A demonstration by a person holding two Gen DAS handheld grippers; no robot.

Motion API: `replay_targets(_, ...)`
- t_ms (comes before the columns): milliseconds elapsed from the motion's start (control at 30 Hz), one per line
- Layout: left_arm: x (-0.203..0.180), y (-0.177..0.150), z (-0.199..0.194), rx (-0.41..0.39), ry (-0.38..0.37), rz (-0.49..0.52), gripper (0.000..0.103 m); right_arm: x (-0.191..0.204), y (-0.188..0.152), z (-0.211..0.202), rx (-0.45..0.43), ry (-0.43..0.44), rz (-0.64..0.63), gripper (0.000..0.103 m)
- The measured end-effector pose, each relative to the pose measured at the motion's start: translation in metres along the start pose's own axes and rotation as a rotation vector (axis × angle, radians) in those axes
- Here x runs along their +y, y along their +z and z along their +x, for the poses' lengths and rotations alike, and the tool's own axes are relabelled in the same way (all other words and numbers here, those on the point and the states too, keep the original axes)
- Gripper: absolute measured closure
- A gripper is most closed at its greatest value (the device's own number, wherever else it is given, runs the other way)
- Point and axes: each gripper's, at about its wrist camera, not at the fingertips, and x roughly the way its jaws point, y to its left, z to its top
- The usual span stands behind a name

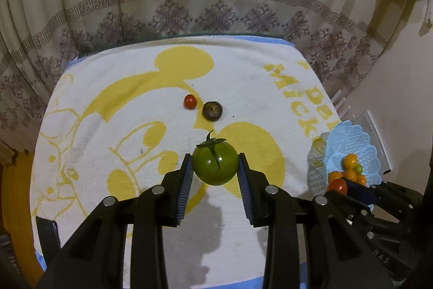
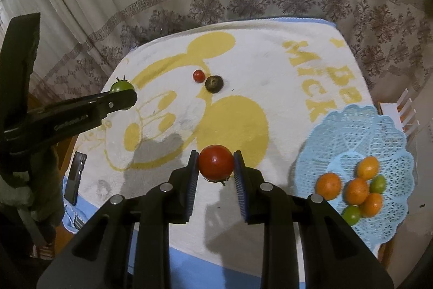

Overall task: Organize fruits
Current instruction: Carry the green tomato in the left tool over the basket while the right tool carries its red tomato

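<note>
My left gripper (image 1: 215, 163) is shut on a green tomato (image 1: 215, 165) with its stem up, held above the towel. In the right wrist view the same gripper (image 2: 123, 96) shows side-on at the left, with the green tomato (image 2: 121, 85) peeking over it. My right gripper (image 2: 216, 163) is shut on a red tomato (image 2: 216, 161), also lifted off the towel. A small red cherry tomato (image 2: 199, 75) and a dark round fruit (image 2: 213, 84) lie side by side mid-towel. A light blue lace basket (image 2: 351, 132) at the right holds several orange and green fruits (image 2: 357, 190).
A white and yellow cartoon towel (image 2: 257, 67) covers the table, with patterned curtains close behind it. A dark phone (image 2: 76, 178) lies at the towel's left edge. A white rack (image 2: 400, 110) stands past the basket. The right gripper with the red tomato (image 1: 337, 186) shows beside the basket (image 1: 349, 142).
</note>
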Motion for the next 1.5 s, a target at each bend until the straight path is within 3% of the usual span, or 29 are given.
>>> replay_targets(833,-0.085,-0.002,-0.032,-0.070,-0.008,0.103,0.070,-0.061,-0.007,-0.055,-0.103,-0.014,0.059,0.077)
replay_targets(1500,-0.146,-0.012,-0.025,-0.053,-0.096,0.224,0.070,-0.101,-0.028,-0.080,-0.126,-0.080,0.149,0.077)
